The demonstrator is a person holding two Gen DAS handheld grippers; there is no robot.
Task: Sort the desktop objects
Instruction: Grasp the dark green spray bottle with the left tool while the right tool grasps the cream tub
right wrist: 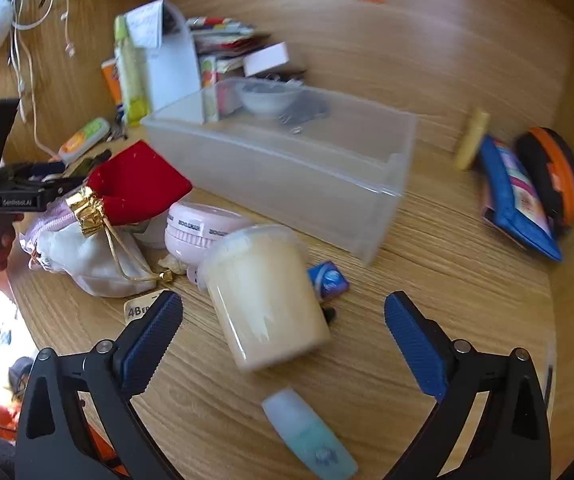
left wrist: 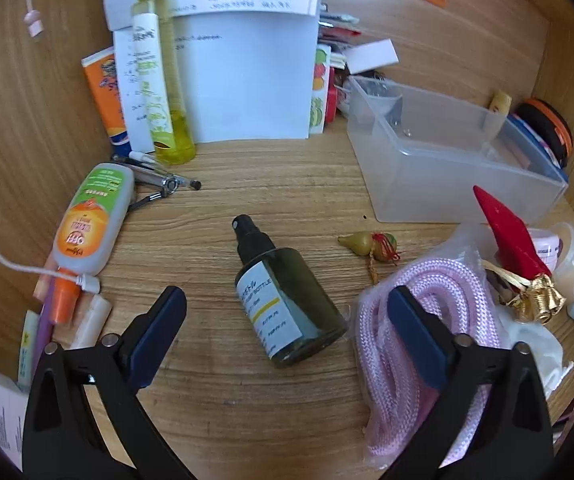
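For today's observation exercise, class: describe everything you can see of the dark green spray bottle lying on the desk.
The dark green spray bottle lies on its side on the wooden desk, its black pump nozzle pointing away from the camera and its base toward it. The body looks like translucent dark plastic. A white label with printed text and a yellow stripe wraps the side. It has no cap over the nozzle. It lies ahead of the left gripper, whose jaws stand open. Nothing but the desk touches it.

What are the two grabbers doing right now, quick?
Left gripper: open, holding nothing, above the dark spray bottle.
Right gripper: open, holding nothing, near the cream jar.
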